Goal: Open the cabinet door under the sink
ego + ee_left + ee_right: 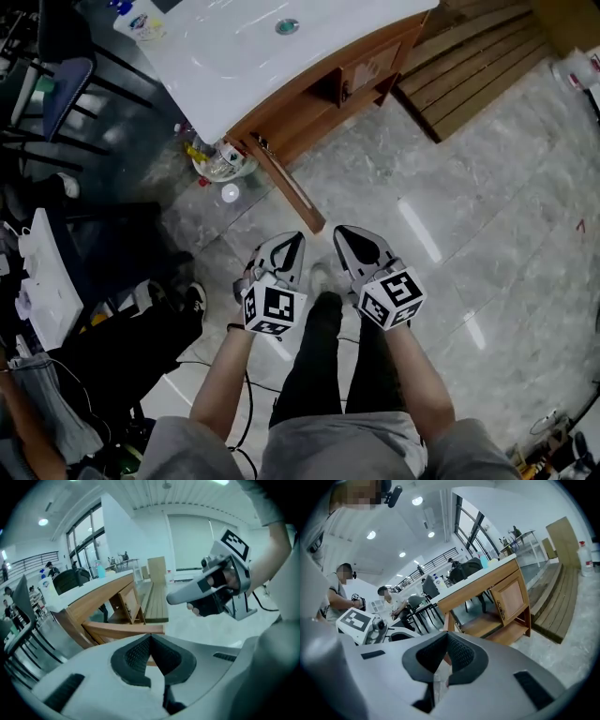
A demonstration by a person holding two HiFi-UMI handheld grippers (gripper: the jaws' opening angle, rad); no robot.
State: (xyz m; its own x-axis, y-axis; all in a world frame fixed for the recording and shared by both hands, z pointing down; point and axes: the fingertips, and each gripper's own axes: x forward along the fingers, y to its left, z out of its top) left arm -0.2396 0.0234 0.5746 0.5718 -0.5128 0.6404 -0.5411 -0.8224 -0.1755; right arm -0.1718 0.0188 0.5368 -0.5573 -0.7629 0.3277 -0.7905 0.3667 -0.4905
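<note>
The wooden sink cabinet (pixel 328 94) carries a white countertop (pixel 234 47) with a drain. Its left door (pixel 283 184) stands swung wide open toward me, edge-on. The right door (pixel 372 67) hangs beside an open shelf space. Both grippers hover side by side over the floor, well short of the cabinet. My left gripper (pixel 289 242) is shut on nothing, its tips pointing at the open door (pixel 124 631). The right gripper (pixel 345 234) is also shut and empty. It faces the cabinet's right door (pixel 511 597) and the open door's edge (pixel 449 619).
A bowl with bottles (pixel 220 161) sits on the floor left of the cabinet. Wooden planks (pixel 478 66) lie at its right. Chairs (pixel 56 84) and a dark bag (pixel 112 337) crowd the left side. Cables (pixel 246 403) trail by my legs. The floor is glossy tile (pixel 487 244).
</note>
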